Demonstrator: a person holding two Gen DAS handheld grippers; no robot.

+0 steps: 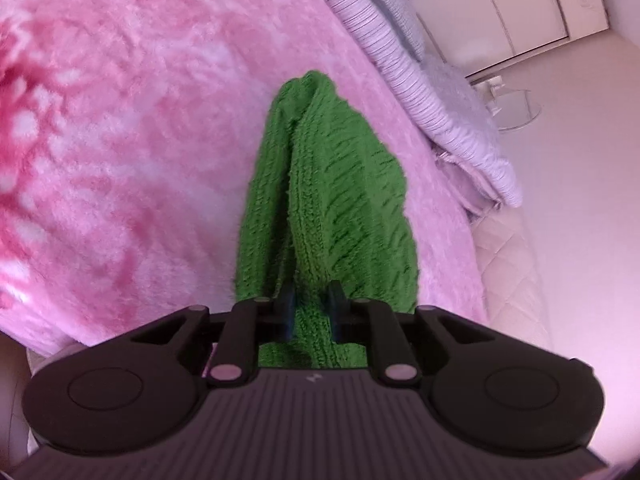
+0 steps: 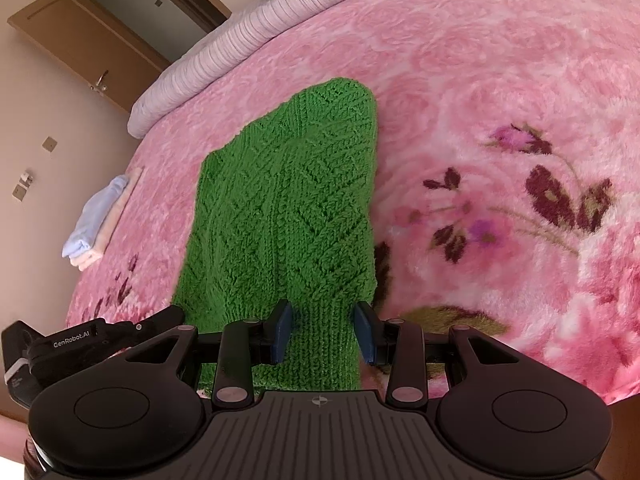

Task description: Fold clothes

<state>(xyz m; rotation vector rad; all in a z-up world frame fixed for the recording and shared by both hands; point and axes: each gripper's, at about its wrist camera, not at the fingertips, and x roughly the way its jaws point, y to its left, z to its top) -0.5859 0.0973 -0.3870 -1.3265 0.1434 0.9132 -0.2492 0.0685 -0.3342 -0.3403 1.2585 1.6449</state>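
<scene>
Over the pink floral blanket (image 2: 500, 92) the green knit garment (image 2: 288, 200) hangs bunched from the left gripper (image 1: 311, 308), clamped on it; the right gripper (image 2: 324, 332) straddles its edge, jaws apart, and should pinch fully before spreading it flat

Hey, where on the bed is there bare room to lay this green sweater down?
The pink blanket lies bare right of the green sweater, out past the flower print. The left side is tighter: folded clothes sit near that bed edge, and the left tool is there too.
</scene>
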